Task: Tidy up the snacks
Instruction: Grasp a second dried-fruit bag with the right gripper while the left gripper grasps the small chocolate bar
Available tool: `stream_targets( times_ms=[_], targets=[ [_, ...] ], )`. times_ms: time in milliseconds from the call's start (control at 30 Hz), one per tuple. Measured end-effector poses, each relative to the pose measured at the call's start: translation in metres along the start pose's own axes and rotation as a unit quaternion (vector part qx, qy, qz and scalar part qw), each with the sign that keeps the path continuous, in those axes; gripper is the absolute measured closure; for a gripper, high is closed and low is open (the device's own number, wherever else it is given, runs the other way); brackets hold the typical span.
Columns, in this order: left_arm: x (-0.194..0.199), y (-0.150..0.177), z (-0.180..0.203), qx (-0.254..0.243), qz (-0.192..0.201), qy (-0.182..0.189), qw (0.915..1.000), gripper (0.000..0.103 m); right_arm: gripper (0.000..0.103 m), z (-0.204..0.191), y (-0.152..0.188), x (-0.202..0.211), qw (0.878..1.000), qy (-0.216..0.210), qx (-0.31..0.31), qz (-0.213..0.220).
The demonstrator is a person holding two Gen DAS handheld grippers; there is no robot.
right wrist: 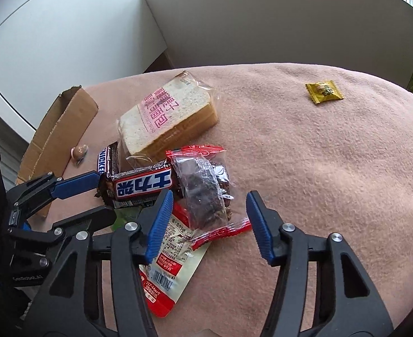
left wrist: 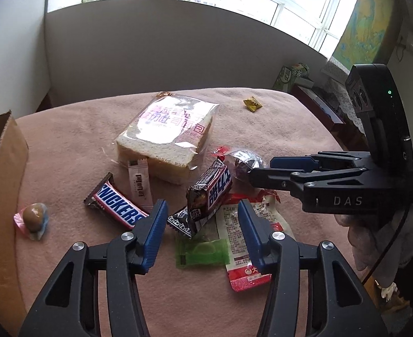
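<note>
My left hand-held gripper [left wrist: 202, 221] stands open over the pile of snacks on the table [left wrist: 79, 146], which wears a pink cloth; its blue pads sit on both sides of the dark chocolate bar [left wrist: 209, 193] but do not press it. My right hand-held gripper [right wrist: 209, 219] is also open, with the clear packet of dark fruit [right wrist: 206, 188] between its pads, not squeezed. The left view shows things the right one hides or cuts: the whole Snickers bar [left wrist: 116, 205], the slim pink sachet [left wrist: 140, 186], the green packet [left wrist: 202, 251] and the round candy [left wrist: 33, 217] beside the cardboard box [left wrist: 1, 196]. The right view shows more clearly the red and white pouch [right wrist: 172, 266] under the pile. Both views show the bagged sliced bread [left wrist: 167, 137] behind the pile and the small yellow candy [right wrist: 323, 91] lying well apart.
</note>
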State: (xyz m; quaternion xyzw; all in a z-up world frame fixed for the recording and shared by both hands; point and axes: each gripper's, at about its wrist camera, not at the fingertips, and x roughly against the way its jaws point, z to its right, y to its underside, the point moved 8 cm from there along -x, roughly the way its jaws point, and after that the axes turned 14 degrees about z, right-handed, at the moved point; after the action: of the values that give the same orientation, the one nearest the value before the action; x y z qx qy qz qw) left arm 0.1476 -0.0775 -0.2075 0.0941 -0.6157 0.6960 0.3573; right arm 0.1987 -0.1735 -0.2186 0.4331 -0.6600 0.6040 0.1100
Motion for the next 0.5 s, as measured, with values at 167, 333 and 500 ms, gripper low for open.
stream_targets(
  times_ms=[167,333,500],
  targets=[
    [-0.01,0.004,-0.003,0.0,-0.013,-0.004,0.9999,0.062,0.05,0.0,0.0,-0.009,1.0,0.005,0.012,-0.003],
    [-0.016,0.006,-0.001,-0.001,-0.015,-0.001,0.9999,0.068,0.05,0.004,0.001,-0.02,1.0,0.001,0.007,-0.016],
    [-0.022,0.006,-0.001,-0.013,-0.002,-0.005,0.9999,0.078,0.051,0.004,0.0,-0.024,1.0,0.002,0.009,-0.016]
  ],
)
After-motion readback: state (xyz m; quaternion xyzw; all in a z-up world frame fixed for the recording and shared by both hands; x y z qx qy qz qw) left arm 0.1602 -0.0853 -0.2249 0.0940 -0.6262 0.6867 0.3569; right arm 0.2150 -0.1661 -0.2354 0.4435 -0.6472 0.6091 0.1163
